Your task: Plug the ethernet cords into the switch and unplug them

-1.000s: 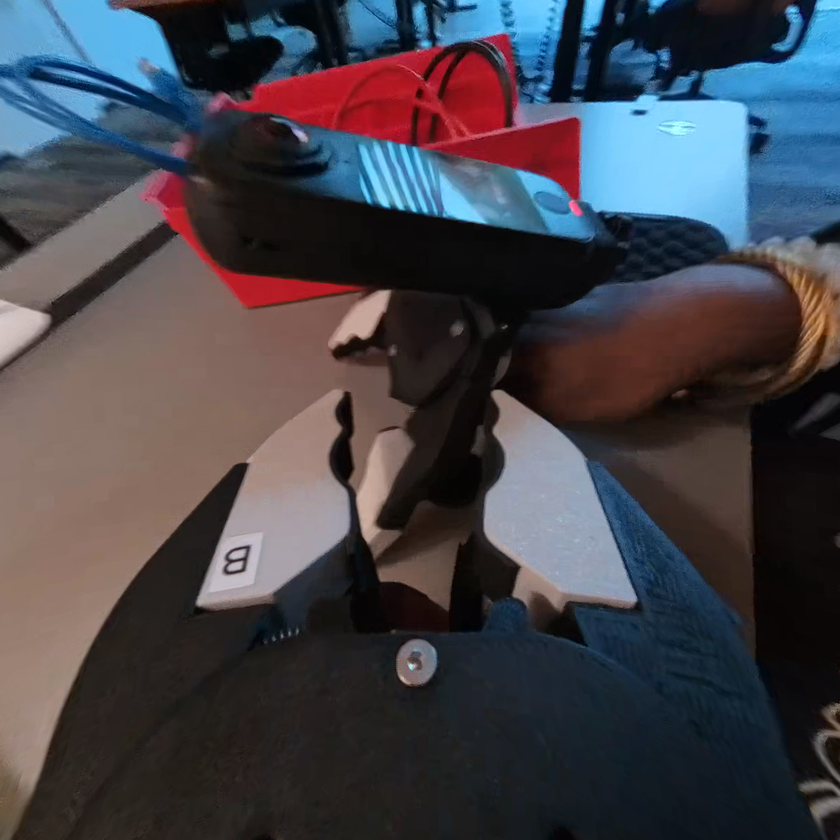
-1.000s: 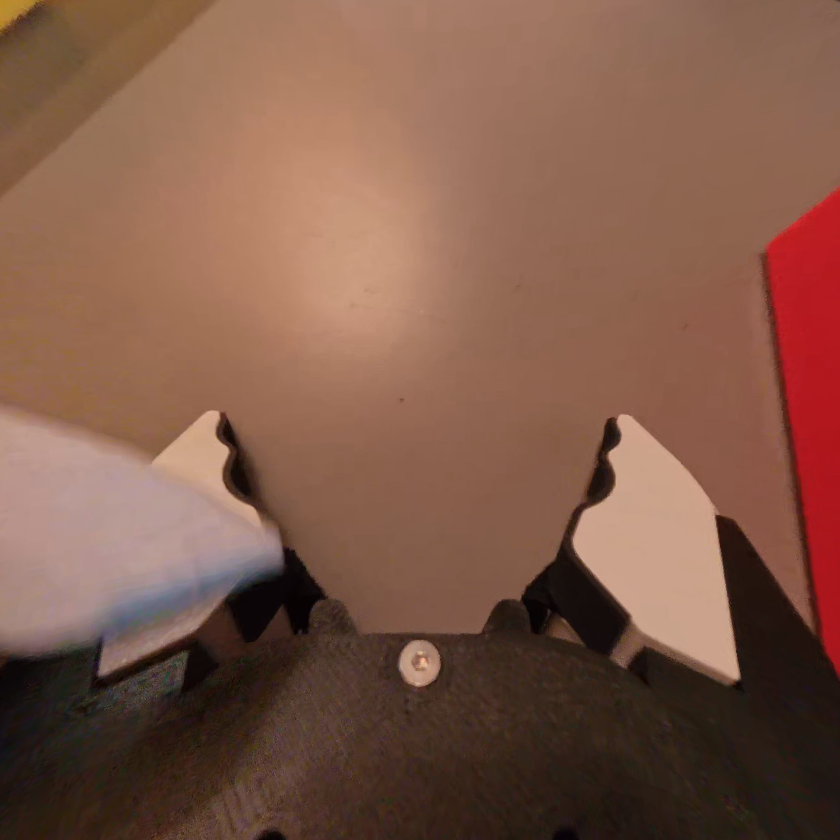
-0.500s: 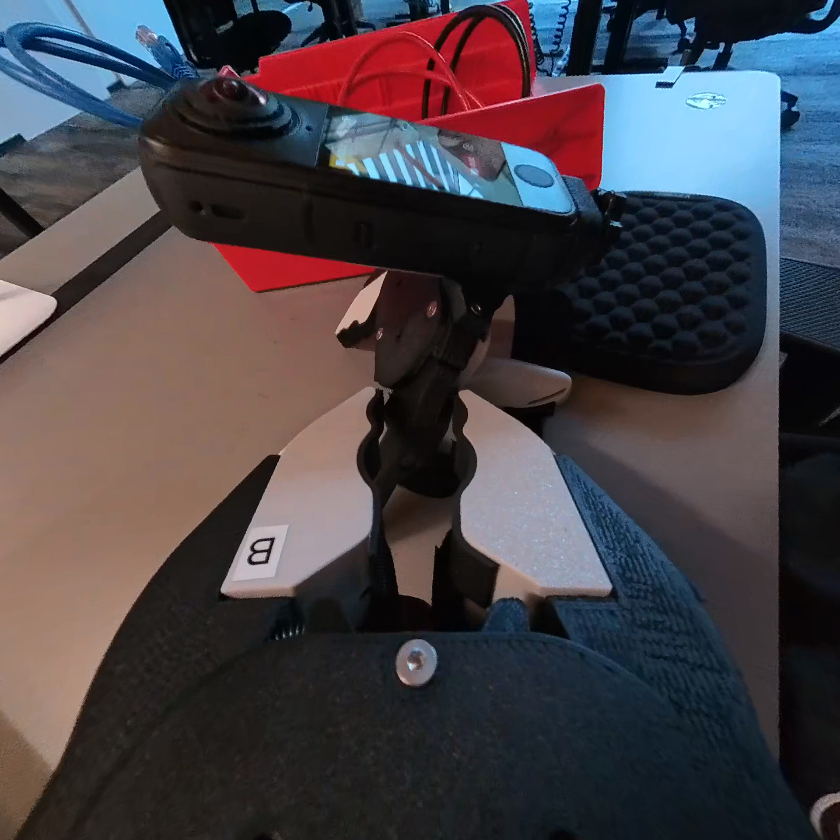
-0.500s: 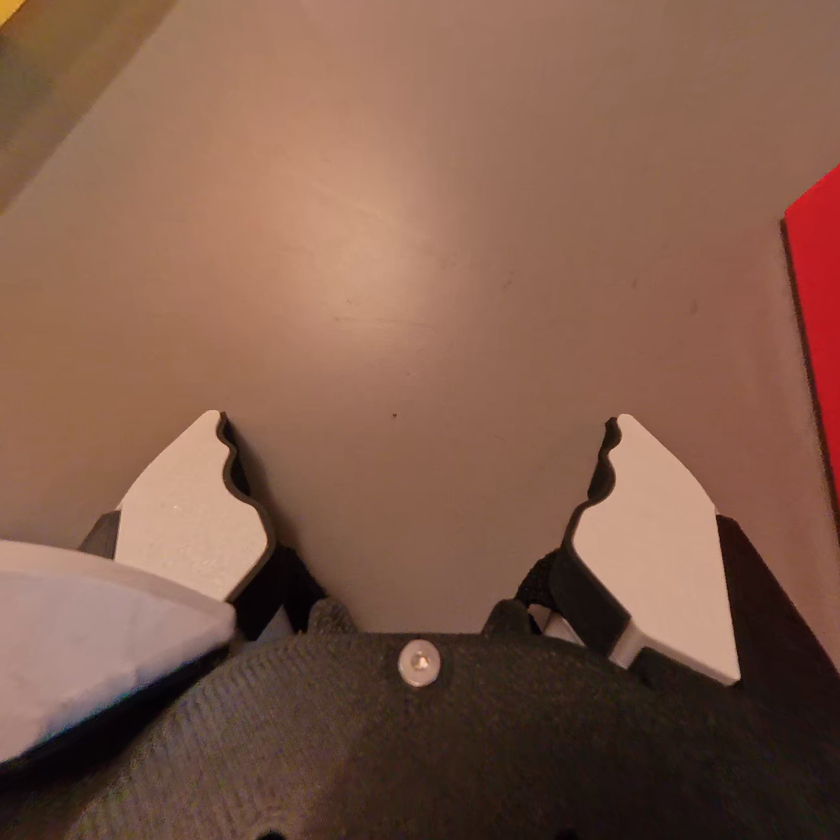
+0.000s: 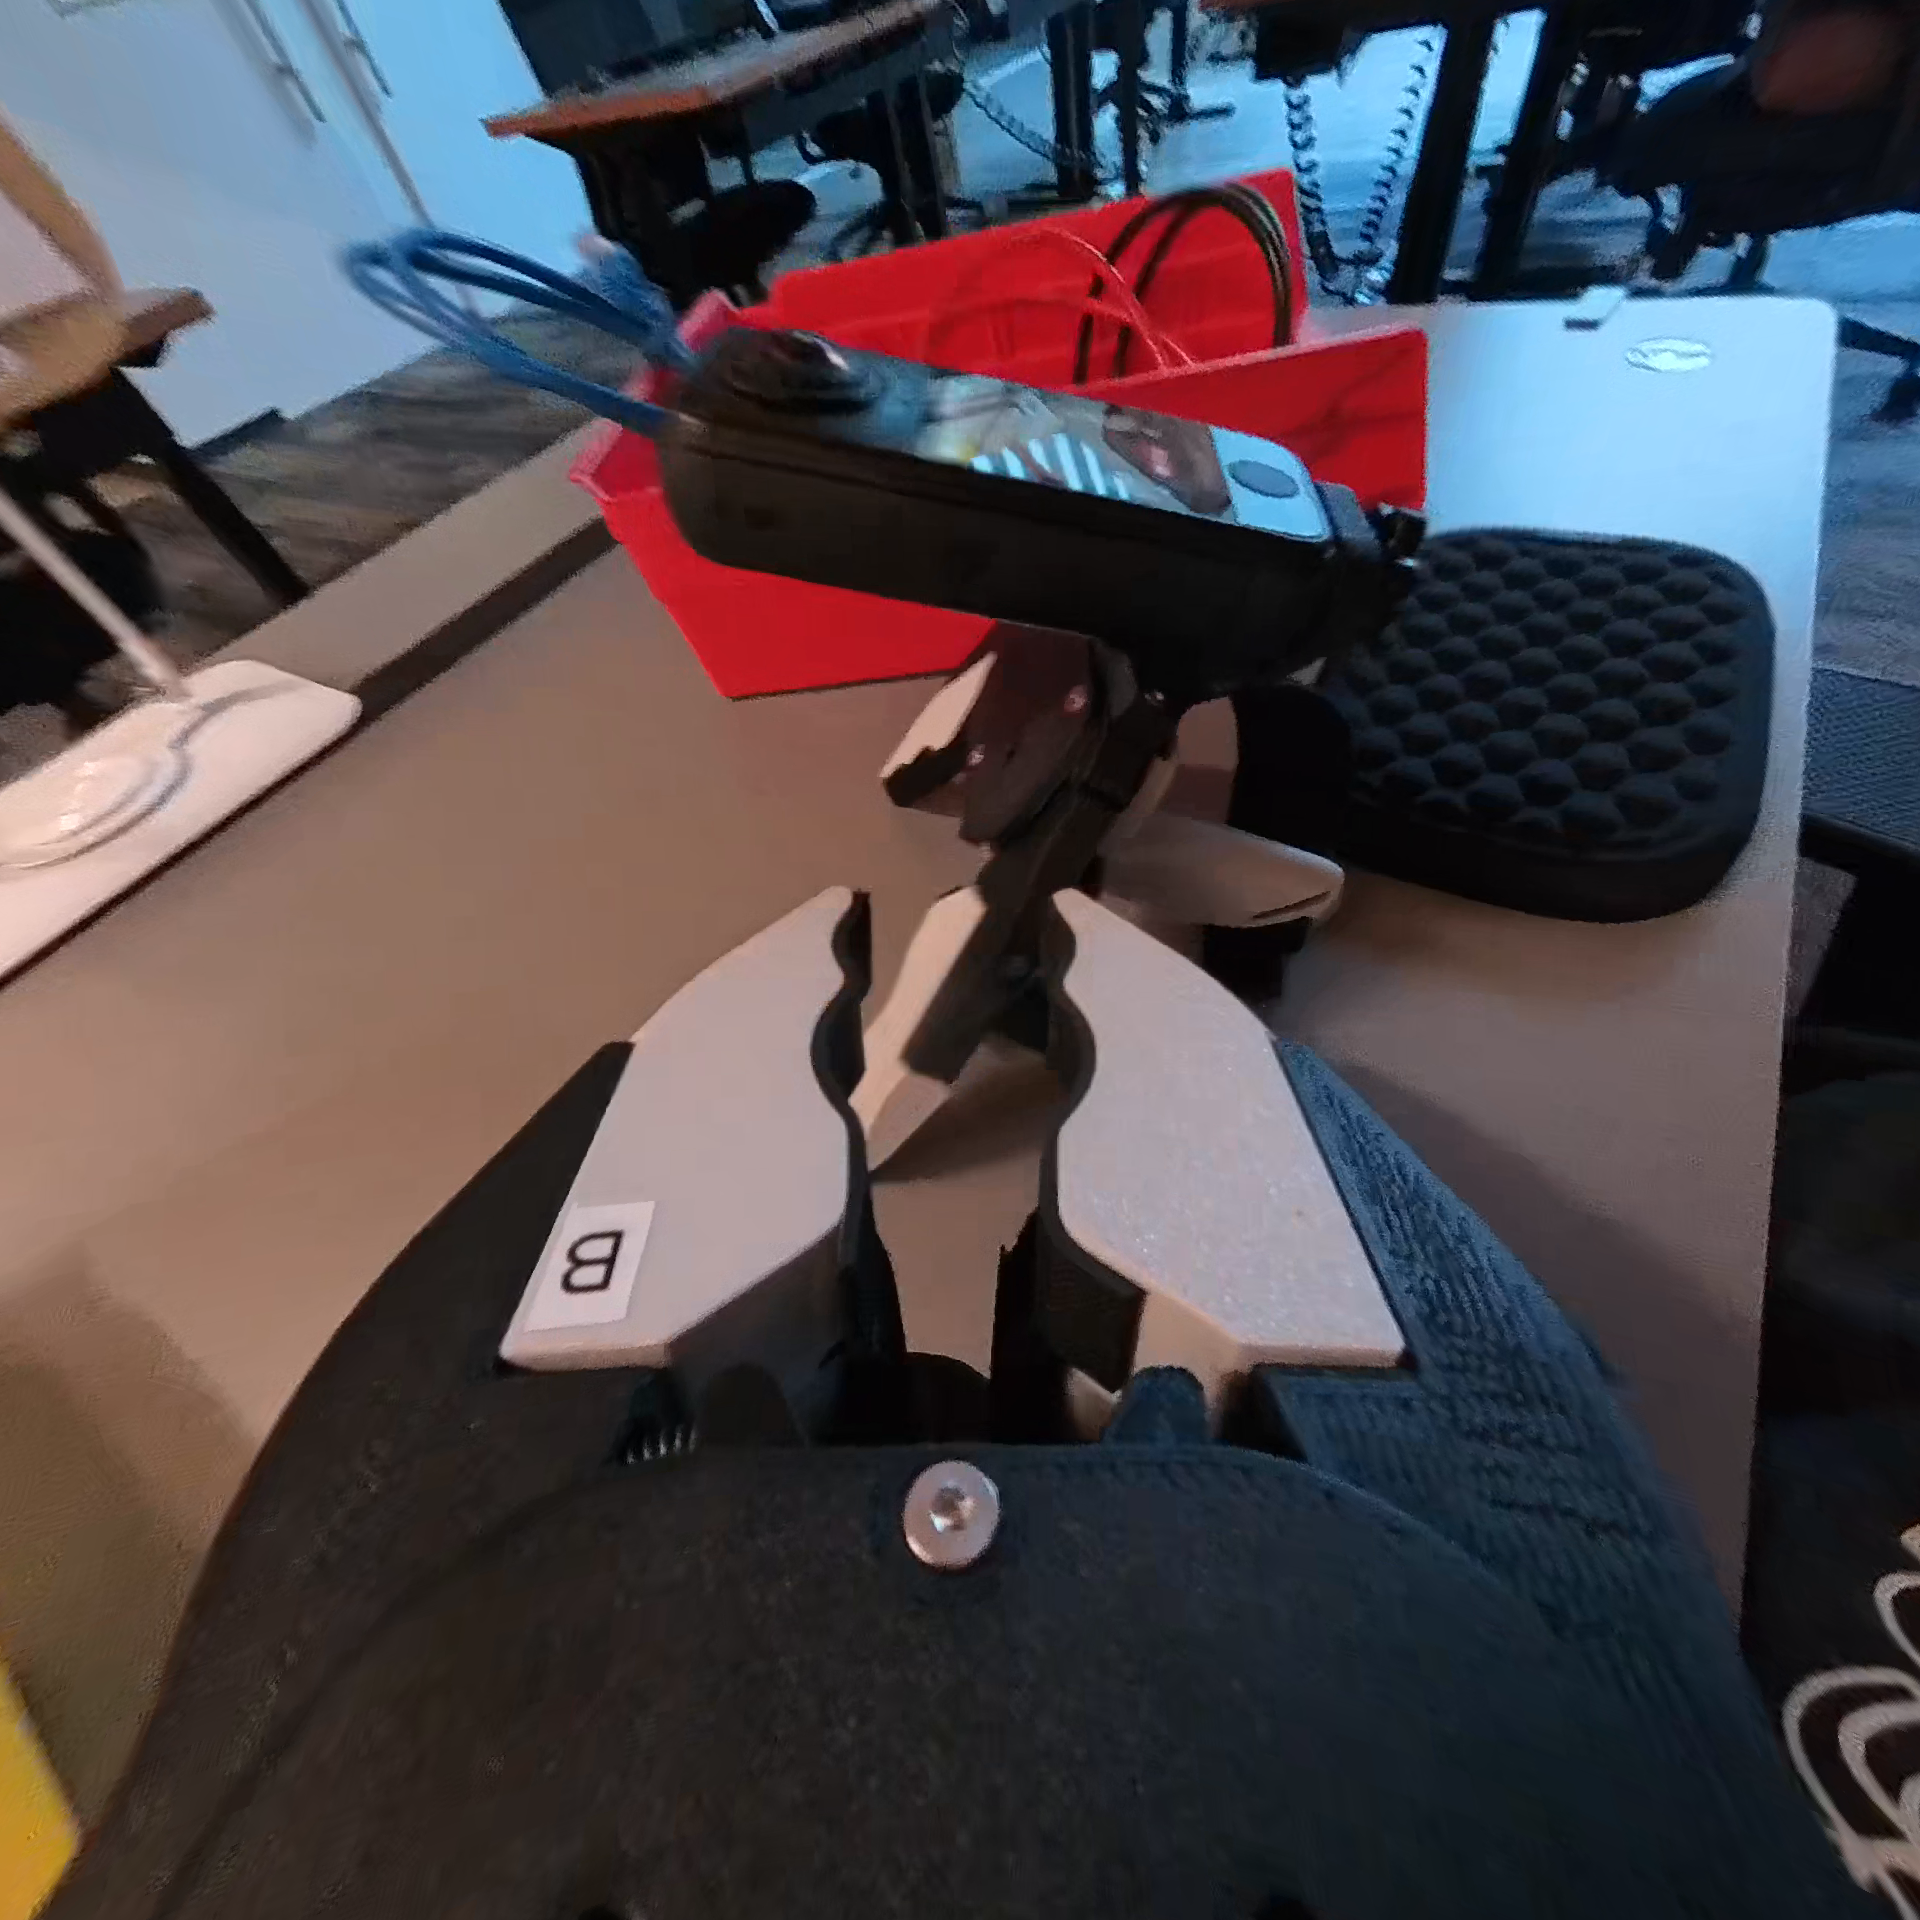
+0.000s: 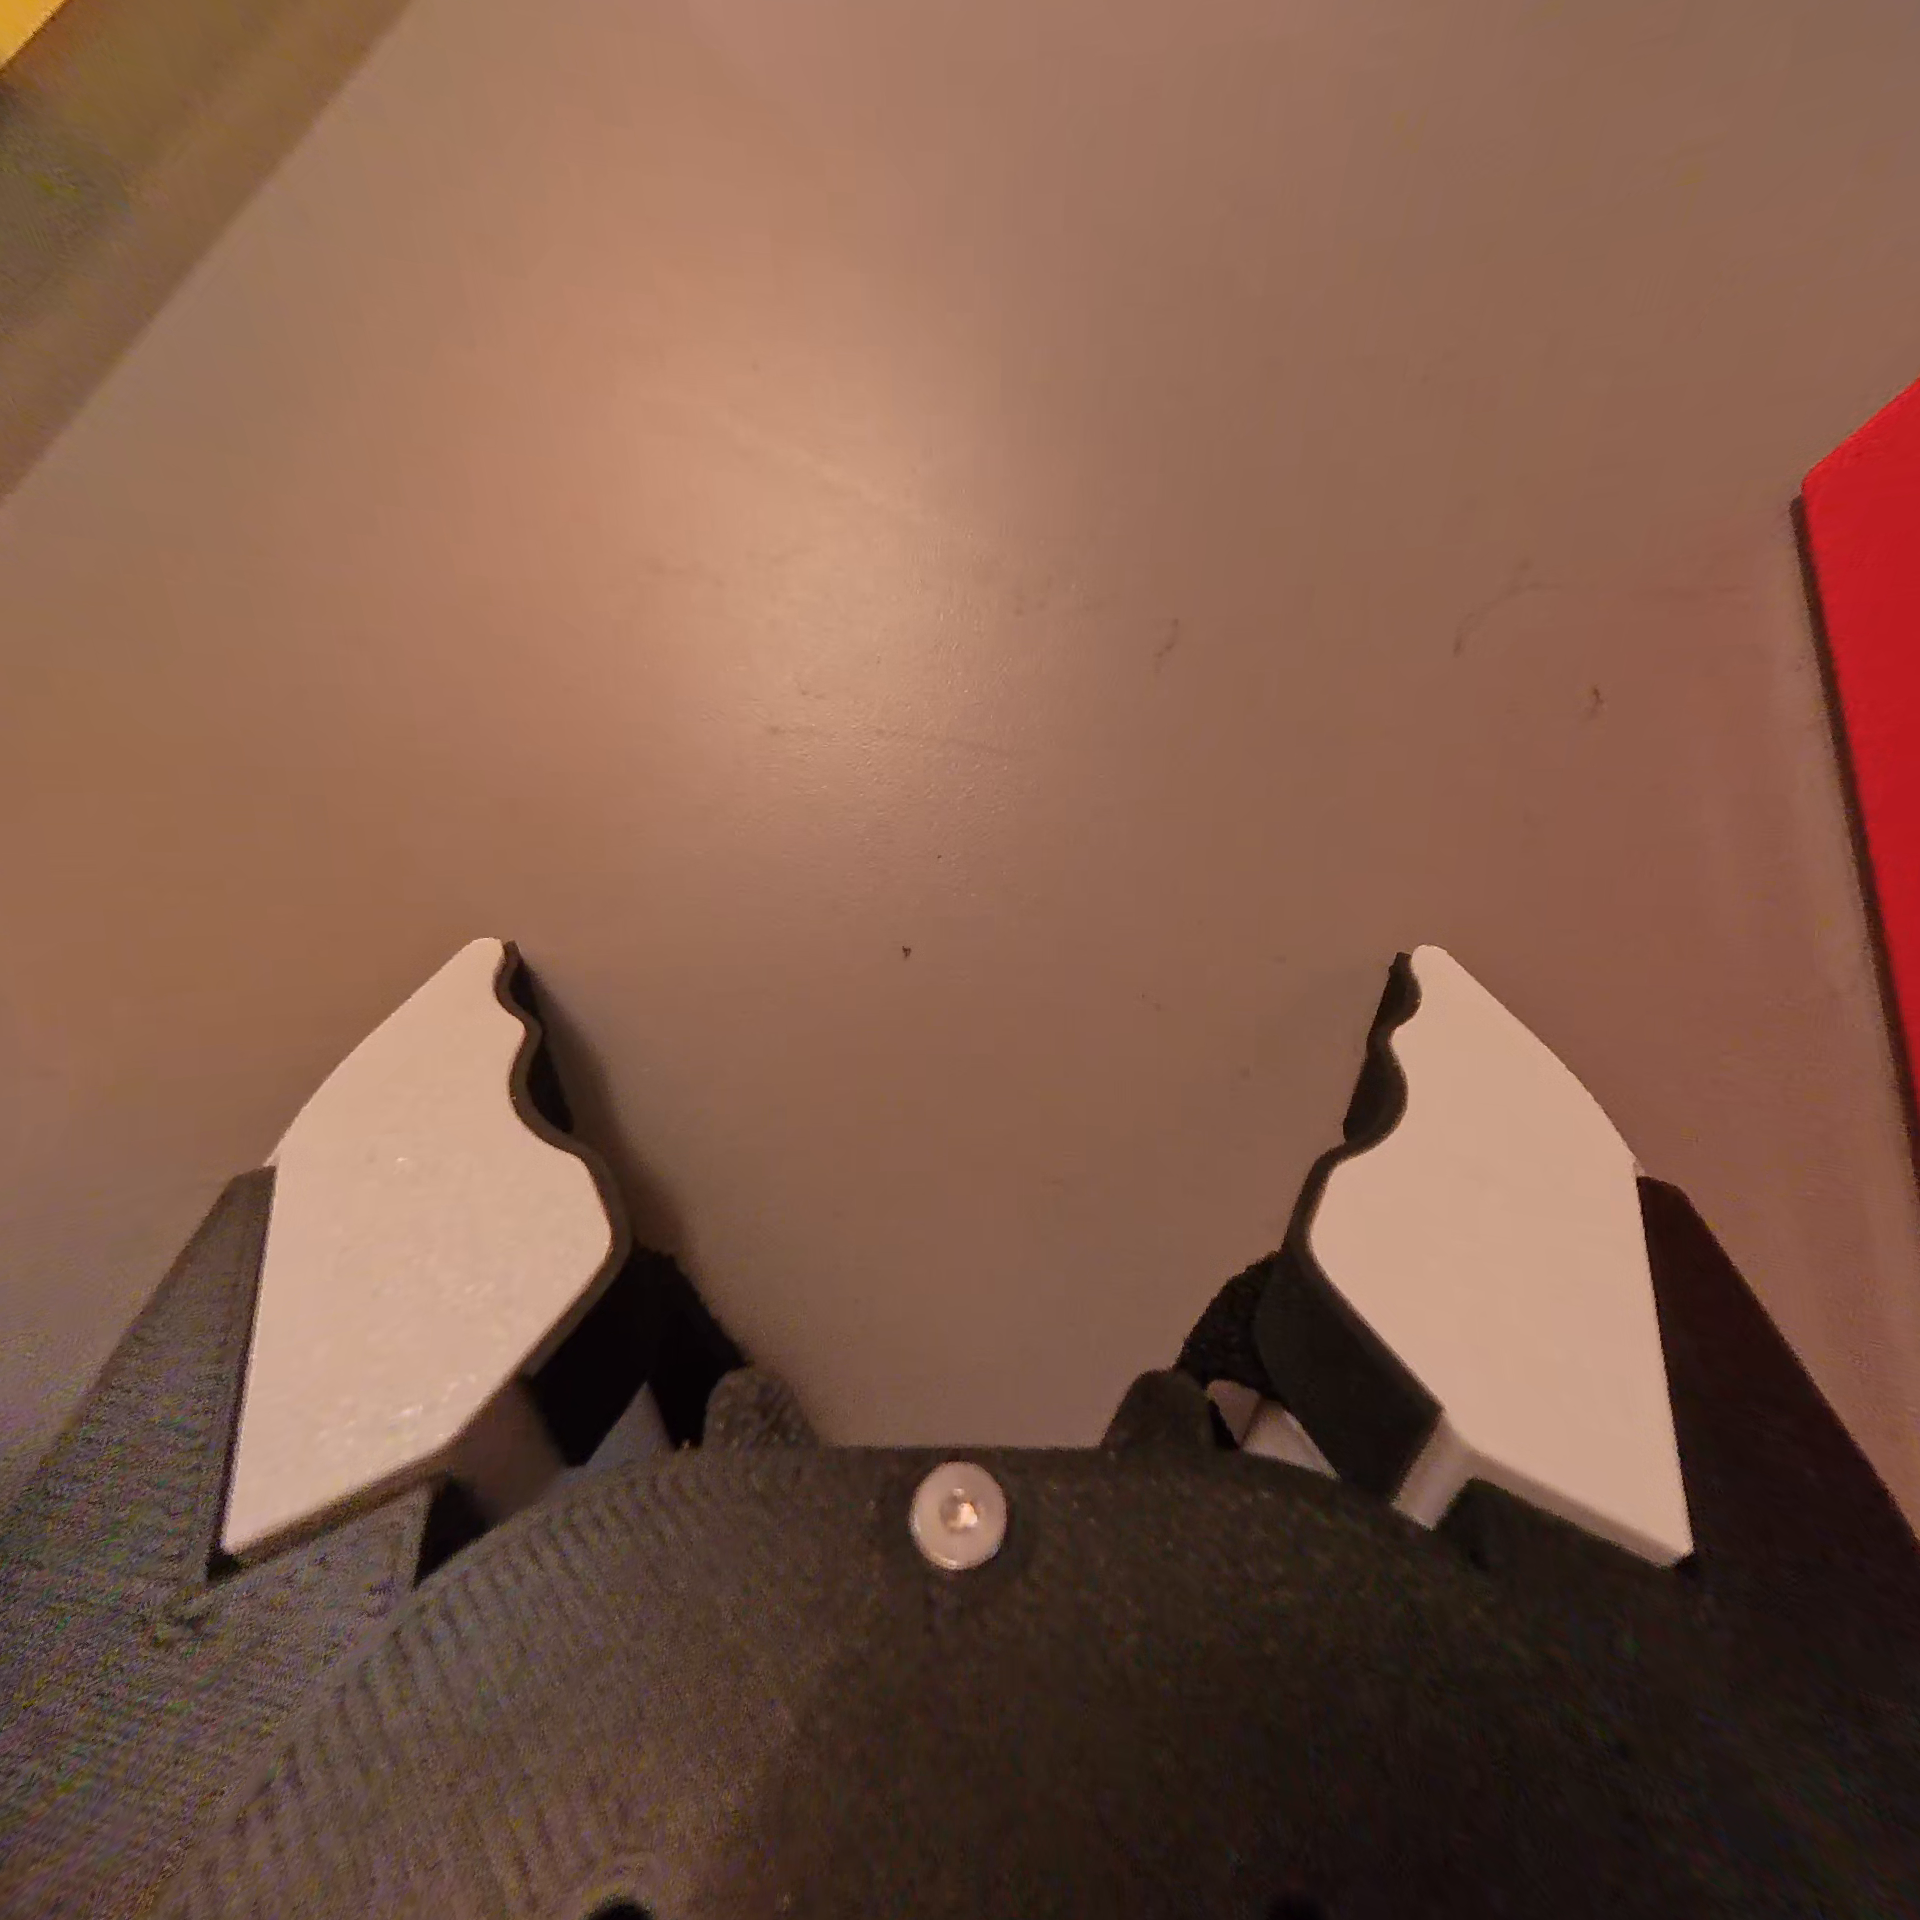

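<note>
Left gripper (image 5: 961,935) jaws parted a little, holding nothing, above the grey table (image 5: 416,935). Right gripper (image 6: 961,951) spread wide, empty, low over bare tabletop; it also sits ahead in the left view. Blue ethernet cords (image 5: 488,301) loop from the red bin (image 5: 831,613) behind it. Switch not visible.

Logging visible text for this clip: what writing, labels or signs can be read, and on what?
White sticker on the left tool: one black mark, not transcribed.
Emblem on the white laptop: too small.
White print on dark fabric, lower right: cut off.
Right wrist view: none.
</note>
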Tool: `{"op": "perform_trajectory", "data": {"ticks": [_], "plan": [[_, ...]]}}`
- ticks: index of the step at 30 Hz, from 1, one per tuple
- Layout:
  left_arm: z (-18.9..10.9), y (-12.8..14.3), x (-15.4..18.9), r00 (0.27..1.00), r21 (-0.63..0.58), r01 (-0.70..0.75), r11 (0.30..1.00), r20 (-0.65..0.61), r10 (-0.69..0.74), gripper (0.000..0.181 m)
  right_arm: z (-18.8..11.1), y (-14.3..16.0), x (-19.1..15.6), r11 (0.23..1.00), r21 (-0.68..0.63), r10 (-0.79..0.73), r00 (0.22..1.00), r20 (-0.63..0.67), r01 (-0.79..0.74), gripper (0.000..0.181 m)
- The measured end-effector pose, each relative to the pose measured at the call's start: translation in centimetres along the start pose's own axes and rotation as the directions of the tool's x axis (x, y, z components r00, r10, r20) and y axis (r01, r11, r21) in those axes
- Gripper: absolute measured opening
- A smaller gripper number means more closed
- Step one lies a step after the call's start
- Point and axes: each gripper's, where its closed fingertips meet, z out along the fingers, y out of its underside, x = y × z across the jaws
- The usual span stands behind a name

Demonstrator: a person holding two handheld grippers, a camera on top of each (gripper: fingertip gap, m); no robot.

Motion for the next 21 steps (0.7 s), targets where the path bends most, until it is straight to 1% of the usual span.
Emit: {"op": "perform_trajectory", "data": {"ticks": [3, 7, 10, 14, 21], "plan": [[-3.0, -0.8, -1.9, 0.997, 0.066, 0.035, 0.997, 0.070, -0.040, 0.031, 0.0, 0.0, 0.0, 1.000, 0.000, 0.000, 1.000, 0.000, 0.000, 0.146], [-7.3, -1.5, -3.7, 0.986, 0.157, 0.080, 0.984, 0.132, -0.101, 0.031, 0.0, 0.0, 0.0, 1.000, 0.000, 0.000, 1.000, 0.000, 0.000, 0.146], [-9.5, -2.1, -4.5, 0.978, 0.219, 0.093, 0.971, 0.162, -0.130, 0.031, 0.0, 0.0, 0.0, 1.000, 0.000, 0.000, 1.000, 0.000, 0.000, 0.146], [-10.3, -2.6, -4.7, 0.977, 0.240, 0.079, 0.968, 0.175, -0.123, 0.031, 0.1, 0.0, 0.0, 1.000, 0.000, -0.001, 1.000, 0.000, 0.001, 0.146], [-9.8, -2.0, -3.7, 0.984, 0.215, 0.053, 0.975, 0.153, -0.088, 0.032, 0.1, -0.1, 0.0, 1.000, 0.000, -0.004, 1.000, 0.004, 0.004, 0.146]]}}
